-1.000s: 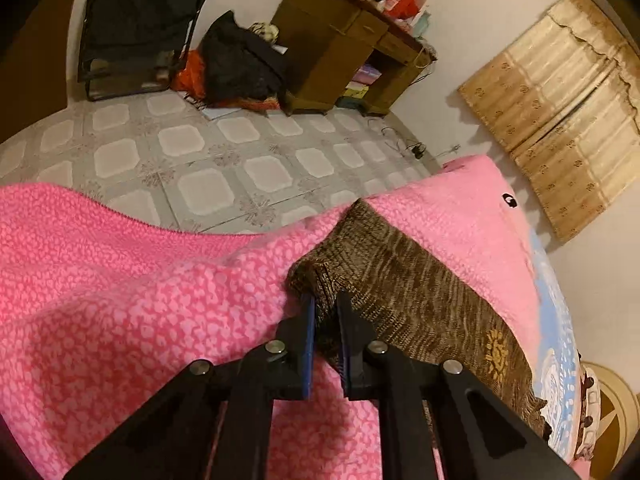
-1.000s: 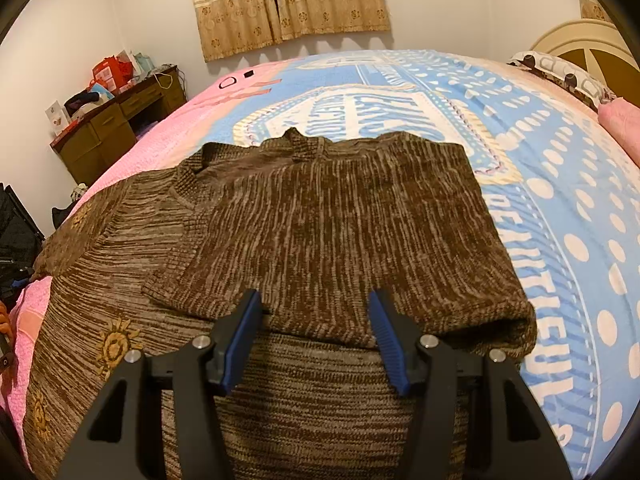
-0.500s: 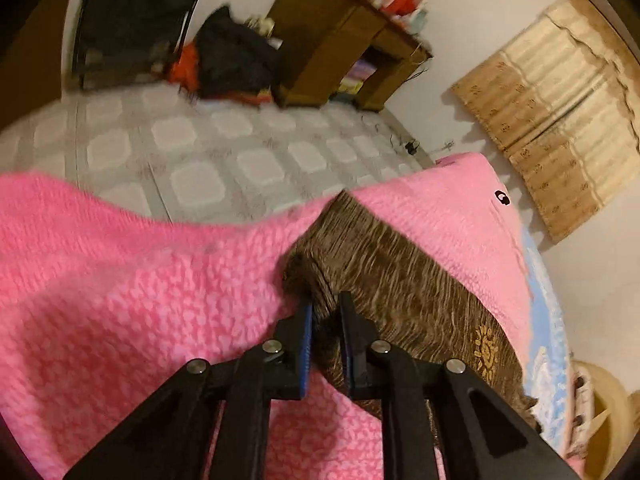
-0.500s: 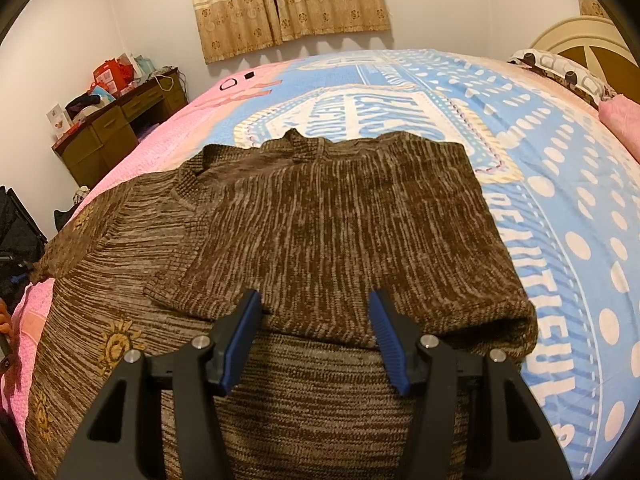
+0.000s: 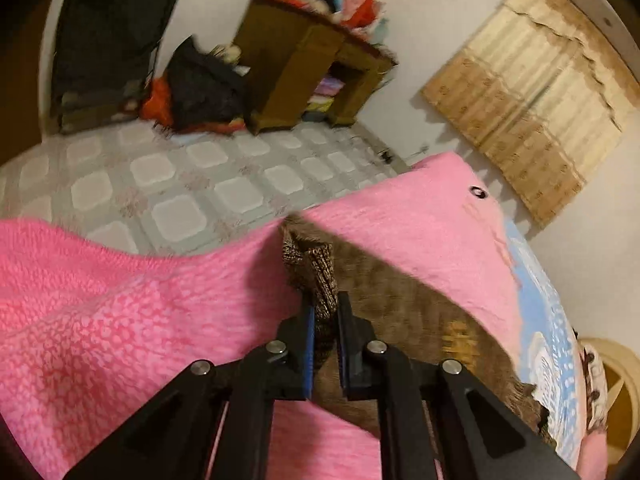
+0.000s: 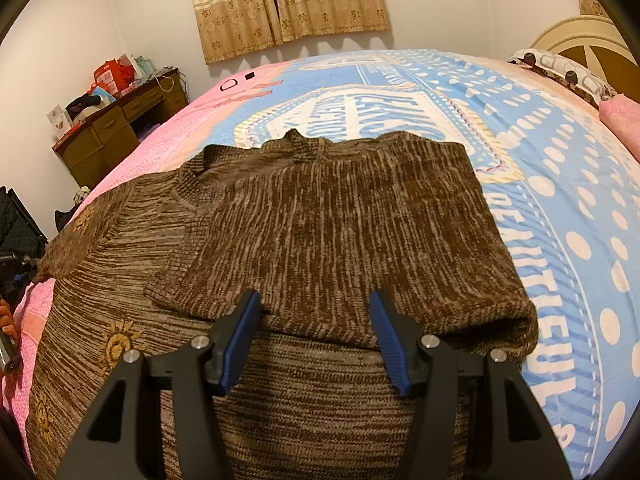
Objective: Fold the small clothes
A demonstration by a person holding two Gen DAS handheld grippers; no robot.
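**A:** Start with the left wrist view. What is that tool doing?

**B:** The left gripper point(image 5: 325, 312) is clamped tight on the cuff point(image 5: 316, 276) of the brown sweater point(image 5: 404, 320). The knit stands up between the 2 blue pads, pinched thin. The picture is smeared, so I would say the hand is in motion, lifting the sleeve off the pink blanket point(image 5: 120, 320) near the edge of the bed.

**A:** Why grab it by the cuff?

**B:** My guess: the cuff is the far end of the sleeve, so holding it there lets the whole sleeve swing over the body in 1 sweep. Beyond it you see the tiled floor point(image 5: 200, 184) and a wooden desk point(image 5: 308, 76) against the wall.

**A:** And the right wrist view?

**B:** The right gripper point(image 6: 316, 340) hangs with its jaws apart, roughly halfway, and nothing is between them. It hovers just above the sweater point(image 6: 320, 240), which lies spread on the blue bedspread point(image 6: 560, 200), with 1 side already folded across the middle. That flap's lower edge sits just beyond the fingertips.

**A:** Why wait there?

**B:** Probably to steady or pin the folded part while the other sleeve comes over. At the far left edge I can just see the sweater's other sleeve bunched and raised, and a bit of a hand point(image 6: 6, 316) beside it.

**A:** How far along?

**B:** About halfway, I judge: 1 side folded, the second sleeve in the grip.
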